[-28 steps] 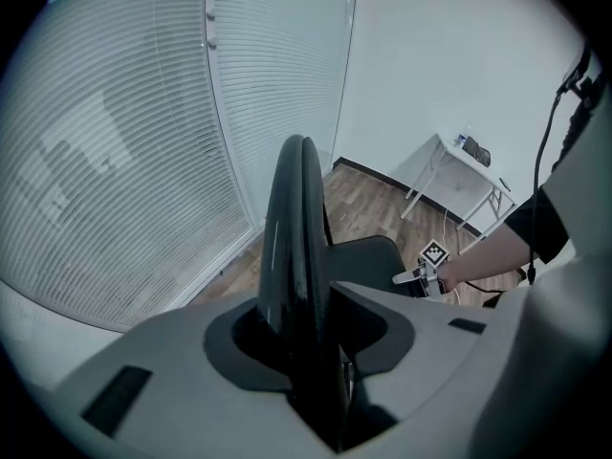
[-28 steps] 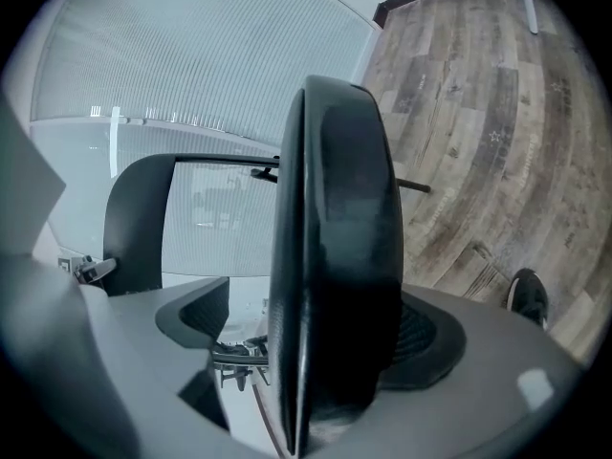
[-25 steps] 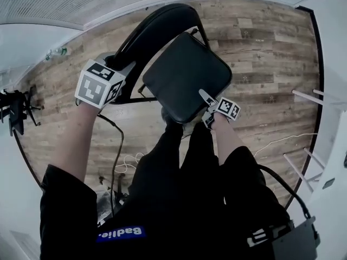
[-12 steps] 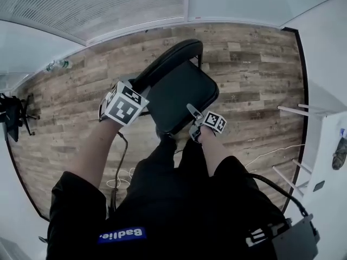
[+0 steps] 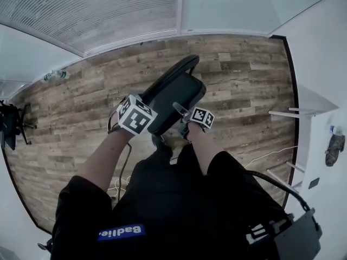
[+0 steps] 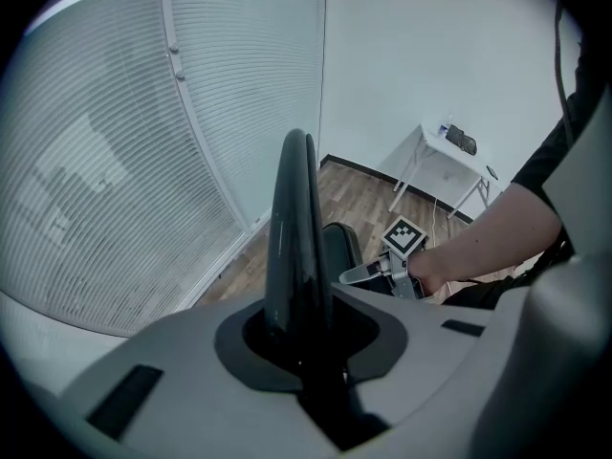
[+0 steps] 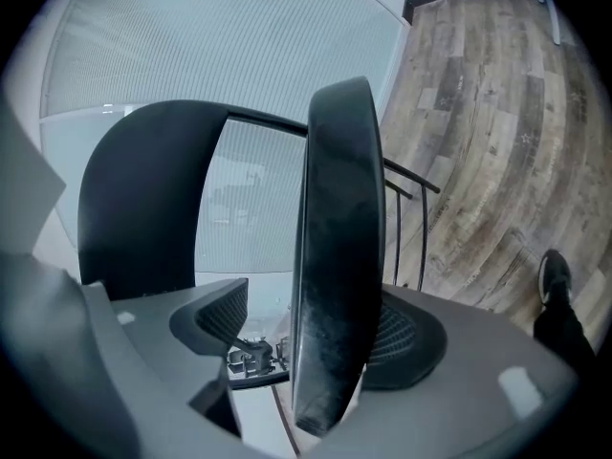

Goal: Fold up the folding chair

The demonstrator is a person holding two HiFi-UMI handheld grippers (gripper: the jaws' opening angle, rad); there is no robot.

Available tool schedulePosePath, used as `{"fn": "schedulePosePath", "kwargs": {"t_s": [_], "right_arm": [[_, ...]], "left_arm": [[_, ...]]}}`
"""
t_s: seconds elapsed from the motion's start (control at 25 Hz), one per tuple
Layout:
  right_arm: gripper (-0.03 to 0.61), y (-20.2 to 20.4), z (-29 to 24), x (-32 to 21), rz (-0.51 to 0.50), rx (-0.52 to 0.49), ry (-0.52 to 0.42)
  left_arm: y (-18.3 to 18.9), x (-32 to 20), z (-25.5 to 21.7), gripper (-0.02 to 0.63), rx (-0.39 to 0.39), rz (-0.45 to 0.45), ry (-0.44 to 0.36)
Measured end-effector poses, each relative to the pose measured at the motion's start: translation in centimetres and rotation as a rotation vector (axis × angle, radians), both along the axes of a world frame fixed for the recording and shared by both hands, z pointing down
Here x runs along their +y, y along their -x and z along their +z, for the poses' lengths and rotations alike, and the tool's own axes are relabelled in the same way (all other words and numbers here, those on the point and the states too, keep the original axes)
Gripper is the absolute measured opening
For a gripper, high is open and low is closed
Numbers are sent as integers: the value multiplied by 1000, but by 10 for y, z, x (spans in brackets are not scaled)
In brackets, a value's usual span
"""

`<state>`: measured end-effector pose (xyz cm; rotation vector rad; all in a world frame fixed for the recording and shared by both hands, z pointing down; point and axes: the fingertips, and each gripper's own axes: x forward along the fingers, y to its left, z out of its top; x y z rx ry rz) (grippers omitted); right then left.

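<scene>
In the head view, the left gripper (image 5: 140, 112) sits left of centre on the backrest (image 5: 172, 73) of the folding chair (image 5: 162, 91). Its own view shows the thin black backrest standing upright between its jaws, which are closing and pinch it. The chair stands mid-frame on the wooden floor (image 5: 81, 118), its seat (image 5: 179, 97) tipped up near the backrest with a gap between them. Just right of it, the right gripper (image 5: 182, 111) has the seat's edge between its closing jaws. The right pad (image 7: 411, 338) lies against the seat; the left pad (image 7: 215, 318) stands off it.
</scene>
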<state>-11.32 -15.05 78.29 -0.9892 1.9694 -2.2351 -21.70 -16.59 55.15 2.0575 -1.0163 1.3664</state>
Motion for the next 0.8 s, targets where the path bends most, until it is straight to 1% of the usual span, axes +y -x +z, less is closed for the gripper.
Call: {"fn": "schedulePosePath", "kwargs": {"t_s": [0.28,0.4,0.52,0.64,0.8], "right_arm": [[344,38,-24,-18,-63,45,-15],[324,51,-31,-25,-105,77,-15],[314,66,-38,-34,-109,82,-17],[314,76,-42,-42,-106,91,-13],[314,89,-49,-52,-103,101,-10]], "left_arm": [[-9,10,-8,61,-30,13,-30],[-14,13,-10,60,-19,10,-26],[-19,16,-9,64,10,15,-16],[-22,18,-9,64,3,18,-21],[-19,15,-13,64,1,1,-23]]}}
